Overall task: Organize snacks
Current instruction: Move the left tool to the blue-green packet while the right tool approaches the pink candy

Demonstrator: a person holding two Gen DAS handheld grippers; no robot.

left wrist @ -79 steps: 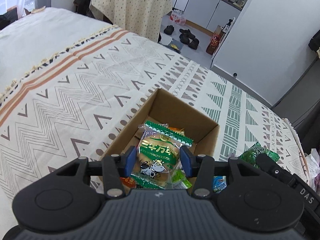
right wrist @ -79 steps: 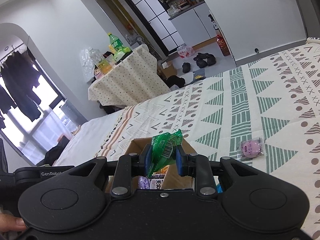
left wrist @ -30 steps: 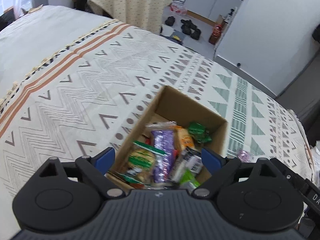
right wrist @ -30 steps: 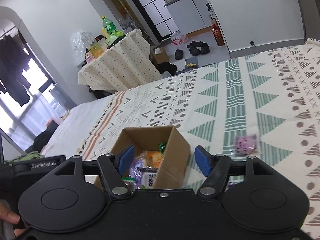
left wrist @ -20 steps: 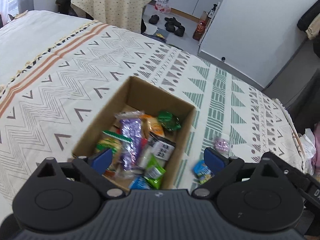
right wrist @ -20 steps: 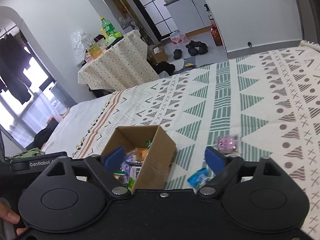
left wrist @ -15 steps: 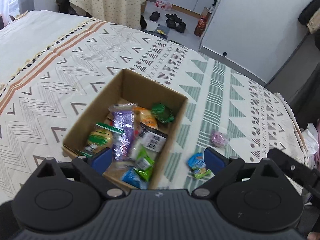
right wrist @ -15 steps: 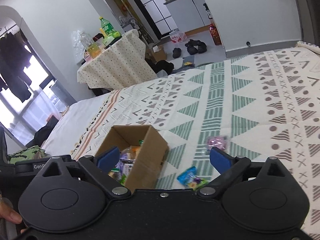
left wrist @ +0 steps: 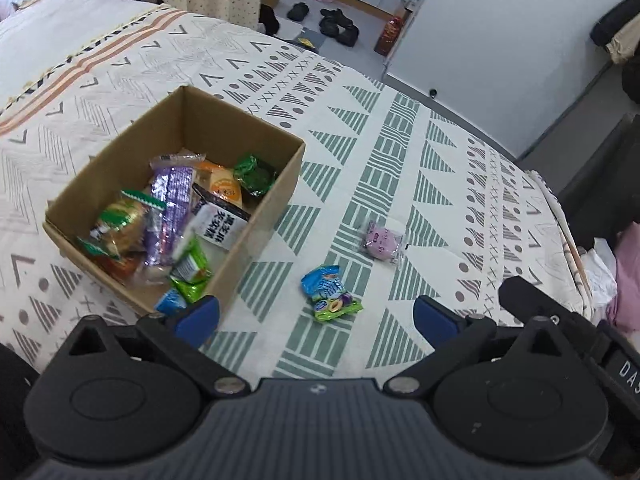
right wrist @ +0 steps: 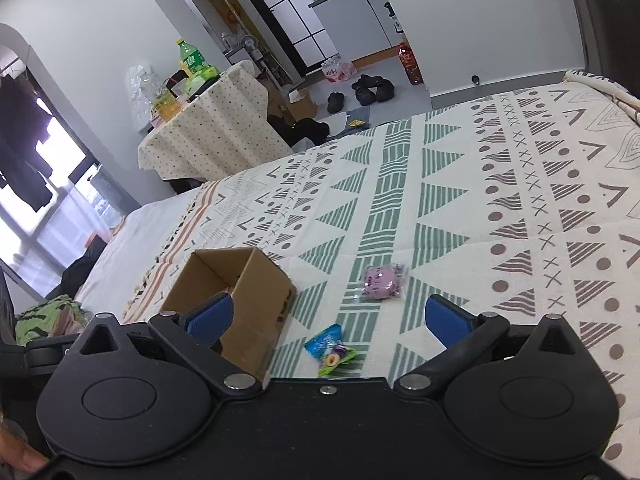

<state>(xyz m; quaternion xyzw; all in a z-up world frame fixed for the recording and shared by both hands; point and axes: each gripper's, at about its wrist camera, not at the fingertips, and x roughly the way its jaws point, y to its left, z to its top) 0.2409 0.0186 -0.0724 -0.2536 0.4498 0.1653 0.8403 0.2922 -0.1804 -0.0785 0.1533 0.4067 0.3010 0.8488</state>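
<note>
A brown cardboard box (left wrist: 256,216) (right wrist: 264,304) sits on the patterned bedspread, holding several snack packets: green, purple, orange and white ones. To its right two snacks lie loose on the cloth: a blue-and-green packet (left wrist: 330,294) (right wrist: 331,346) and a pink round snack in clear wrap (left wrist: 380,240) (right wrist: 380,280). My left gripper (left wrist: 316,316) hovers above the blue-and-green packet; its jaws are opening wide with nothing between them. The jaws of my right gripper (right wrist: 326,316) are also opening and empty, above the same packet, with the box by its left finger.
The bedspread (right wrist: 500,200) stretches far to the right. Beyond the bed stand a cloth-covered table (right wrist: 212,128) with bottles, shoes (right wrist: 368,88) on the floor and a white wall. A pile of clothes (left wrist: 624,272) lies off the bed's right edge.
Both grippers let their packets go into the box, opened wide and shifted right of the box, bringing the two loose snacks into view.
</note>
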